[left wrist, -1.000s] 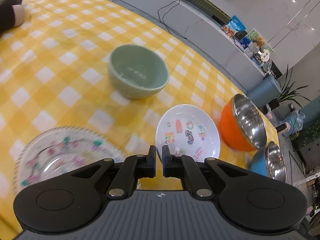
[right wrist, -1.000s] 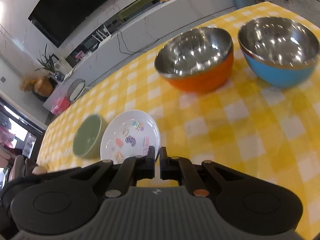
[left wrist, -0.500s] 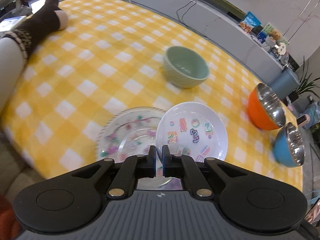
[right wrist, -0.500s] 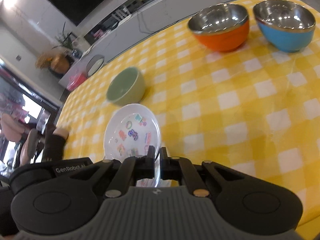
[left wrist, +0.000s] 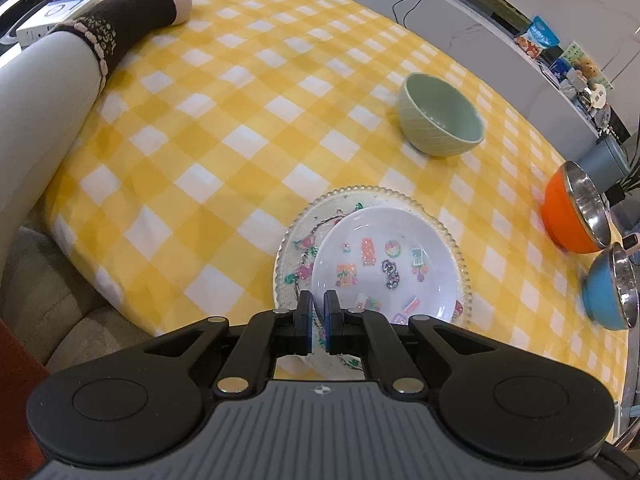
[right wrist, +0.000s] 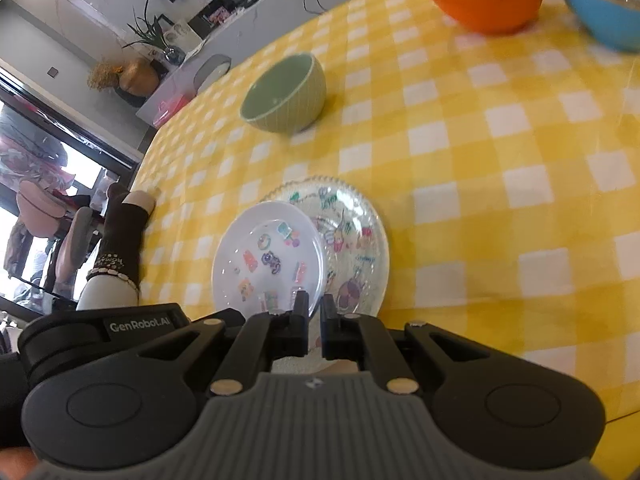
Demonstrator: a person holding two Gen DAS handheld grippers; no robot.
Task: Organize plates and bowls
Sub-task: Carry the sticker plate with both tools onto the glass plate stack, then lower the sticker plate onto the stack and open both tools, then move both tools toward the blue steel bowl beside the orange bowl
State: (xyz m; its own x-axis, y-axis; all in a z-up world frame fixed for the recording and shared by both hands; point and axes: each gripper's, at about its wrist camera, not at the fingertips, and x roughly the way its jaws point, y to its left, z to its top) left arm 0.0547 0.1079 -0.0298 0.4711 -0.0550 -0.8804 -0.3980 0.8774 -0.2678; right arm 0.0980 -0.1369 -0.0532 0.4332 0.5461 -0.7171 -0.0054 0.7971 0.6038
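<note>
A white plate (left wrist: 384, 264) with colourful stickers lies over a clear glass plate (left wrist: 304, 240) with a beaded rim near the table's front edge. Both show in the right wrist view, the white plate (right wrist: 268, 260) over the left part of the glass plate (right wrist: 356, 240). My left gripper (left wrist: 316, 312) is shut on the near rim of the white plate. My right gripper (right wrist: 314, 312) has its jaws nearly together at the near edge of both plates; what it grips is unclear. A green bowl (left wrist: 440, 124) stands farther back, with an orange bowl (left wrist: 572, 212) and a blue bowl (left wrist: 608, 288) at the right.
A yellow and white checked cloth (left wrist: 240, 120) covers the table. A person's leg in a brown sock (left wrist: 120, 20) rests on the far left corner. A grey counter (left wrist: 480, 12) with snack bags runs behind the table. A beige cushion (left wrist: 40, 300) lies below the front left edge.
Both grippers have pulled back toward the table's front edge. The white plate has moved left, from beside the glass plate to on top of it.
</note>
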